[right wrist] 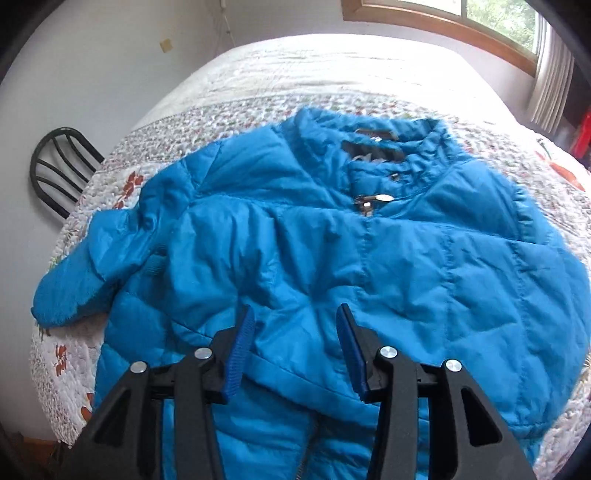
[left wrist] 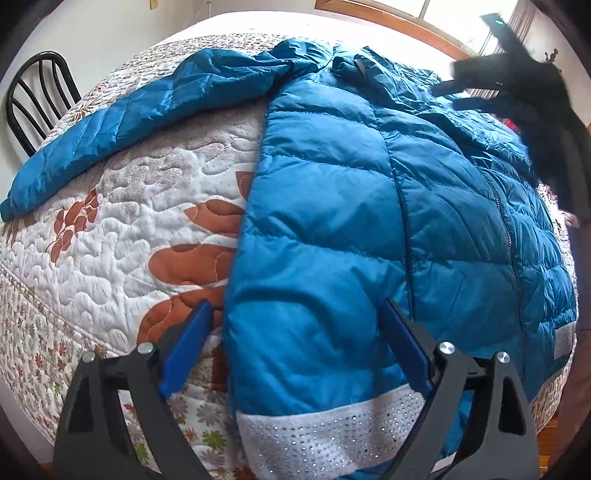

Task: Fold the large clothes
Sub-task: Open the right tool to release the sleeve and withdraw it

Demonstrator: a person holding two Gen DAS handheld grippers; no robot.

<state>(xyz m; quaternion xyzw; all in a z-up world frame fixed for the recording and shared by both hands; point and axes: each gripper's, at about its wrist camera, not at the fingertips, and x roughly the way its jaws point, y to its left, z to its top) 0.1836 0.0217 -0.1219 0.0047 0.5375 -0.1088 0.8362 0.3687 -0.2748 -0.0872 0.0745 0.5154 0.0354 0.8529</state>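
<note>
A blue quilted puffer jacket (left wrist: 351, 206) lies front-up on the bed, zipped, with a white studded hem band (left wrist: 325, 432) nearest me. Its left sleeve (left wrist: 122, 122) stretches out to the left over the quilt. My left gripper (left wrist: 299, 314) is open and empty above the jacket's lower left edge. In the right wrist view the jacket (right wrist: 332, 258) fills the middle, collar (right wrist: 373, 133) at the far end, the sleeve (right wrist: 96, 266) bunched at the left. My right gripper (right wrist: 295, 317) is open and empty above the jacket's chest. It shows as a blurred black shape (left wrist: 517, 85) in the left wrist view.
The bed carries a white floral quilt (left wrist: 122, 229) with orange flowers. A black metal chair (left wrist: 33, 96) stands at the bed's left side; it also shows in the right wrist view (right wrist: 62, 166). A wood-framed window (right wrist: 461, 22) is behind the bed.
</note>
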